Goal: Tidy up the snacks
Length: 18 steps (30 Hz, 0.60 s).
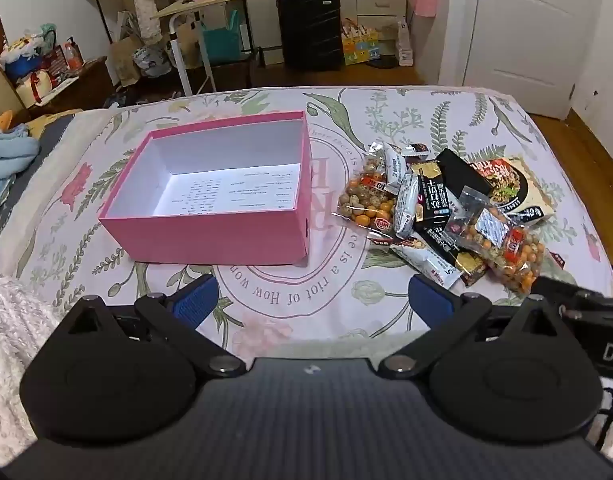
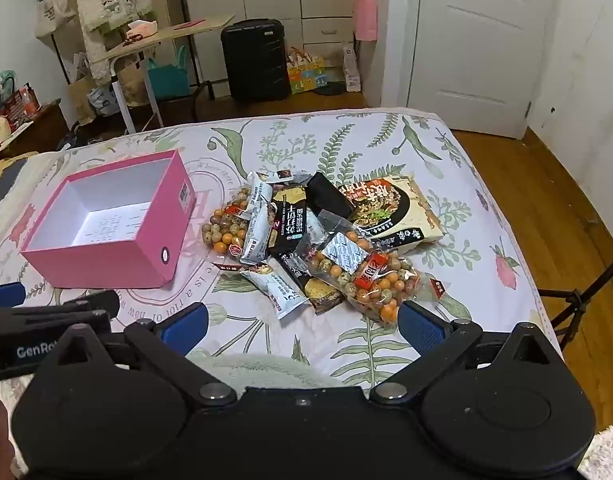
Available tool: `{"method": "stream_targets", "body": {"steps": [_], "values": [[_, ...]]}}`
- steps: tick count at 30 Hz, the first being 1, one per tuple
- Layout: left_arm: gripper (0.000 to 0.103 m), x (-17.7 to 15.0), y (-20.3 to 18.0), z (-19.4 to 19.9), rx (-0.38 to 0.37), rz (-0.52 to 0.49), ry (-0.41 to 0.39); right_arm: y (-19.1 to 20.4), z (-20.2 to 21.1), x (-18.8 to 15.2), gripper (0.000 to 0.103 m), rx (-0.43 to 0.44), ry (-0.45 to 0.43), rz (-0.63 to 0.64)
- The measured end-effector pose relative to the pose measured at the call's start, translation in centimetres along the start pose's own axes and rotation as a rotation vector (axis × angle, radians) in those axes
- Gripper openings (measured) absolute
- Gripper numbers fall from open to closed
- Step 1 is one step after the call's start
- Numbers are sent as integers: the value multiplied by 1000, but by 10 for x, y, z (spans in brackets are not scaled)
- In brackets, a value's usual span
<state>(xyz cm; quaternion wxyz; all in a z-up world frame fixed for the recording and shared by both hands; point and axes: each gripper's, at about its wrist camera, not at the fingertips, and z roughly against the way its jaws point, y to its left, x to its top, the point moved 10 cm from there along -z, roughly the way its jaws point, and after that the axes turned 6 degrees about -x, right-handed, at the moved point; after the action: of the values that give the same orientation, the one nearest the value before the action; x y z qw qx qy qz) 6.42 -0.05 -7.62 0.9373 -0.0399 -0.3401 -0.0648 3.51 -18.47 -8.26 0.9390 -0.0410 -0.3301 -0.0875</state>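
Both grippers wide and empty: right gripper point(image 2: 302, 322) should pinch the near nut bag point(image 2: 366, 280) by its edge, then drop it in the pink box point(image 2: 106, 256) on the left.

We see through two wrist fisheyes, each looking forward and down along its own blue-padded fingers over the near edge of the bed point(image 1: 386, 312). Our left view sits opposite the pink box point(image 1: 210, 236), with the snack pile point(image 1: 446, 208) to its right. Our right view stands further right, facing the pile point(image 2: 318, 240), the box point(image 2: 98, 256) to its left. Both share box, pile, suitcase point(image 1: 310, 28) and door point(image 2: 478, 40) far behind.
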Motion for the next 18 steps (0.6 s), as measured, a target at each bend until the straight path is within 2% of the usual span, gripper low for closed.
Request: {"method": "stream_targets", "body": {"steps": [8,11,18], "values": [[103,-3,9,2,-14,38,12,0,4,4,102,-37,-32,8],[103,-3,9,3,-26,27,21,-4,9,7,102,-18,-40,-23],[103,1,-6,6,-40,-6,15,-7,12,7,102,-24,-48,-3]]}}
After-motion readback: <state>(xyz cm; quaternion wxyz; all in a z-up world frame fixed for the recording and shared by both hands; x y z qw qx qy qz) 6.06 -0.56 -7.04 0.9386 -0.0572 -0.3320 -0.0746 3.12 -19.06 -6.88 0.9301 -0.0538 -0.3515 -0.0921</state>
